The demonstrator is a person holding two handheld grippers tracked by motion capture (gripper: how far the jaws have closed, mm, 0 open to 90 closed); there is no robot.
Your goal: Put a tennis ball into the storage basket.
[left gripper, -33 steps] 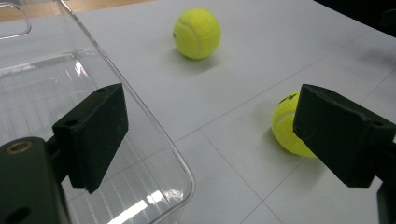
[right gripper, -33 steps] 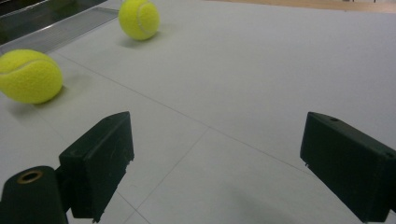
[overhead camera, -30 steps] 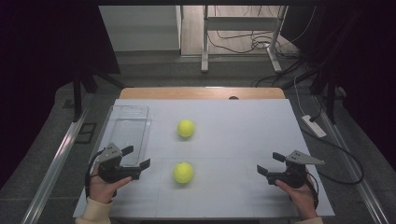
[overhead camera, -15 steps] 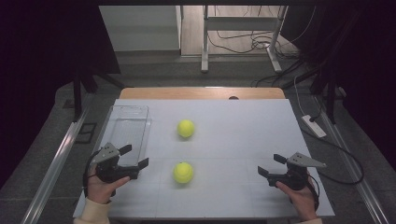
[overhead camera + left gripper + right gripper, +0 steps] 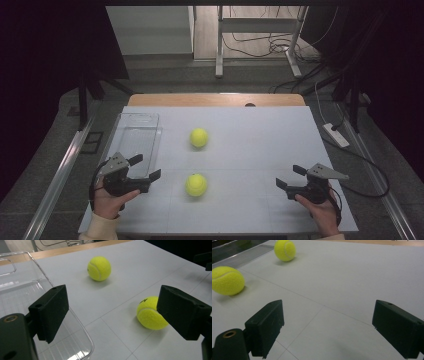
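The left gripper (image 5: 148,168) hovers at the near left of the white bench (image 5: 260,135), over the near end of a clear tray (image 5: 136,131). Its fingers (image 5: 50,312) stand wide apart with nothing between them, aimed toward the near ball (image 5: 196,184). In the left gripper view that ball (image 5: 150,316) lies on the bench just past the right-hand finger, which covers part of it; they look close, but I cannot tell whether they touch.

The near ball sits near the middle of the bench toward the person's edge, between the two grippers and nearer the left one. The far ball (image 5: 198,137) rests farther back, well apart from it, just beside the tray's right wall.

The right gripper (image 5: 291,176) is low over the near right of the bench, well apart from both balls. Its fingers (image 5: 265,326) are also spread wide and hold nothing; bare bench shows between them in the right gripper view, with the near ball (image 5: 227,280) and far ball (image 5: 284,250) off to the left.
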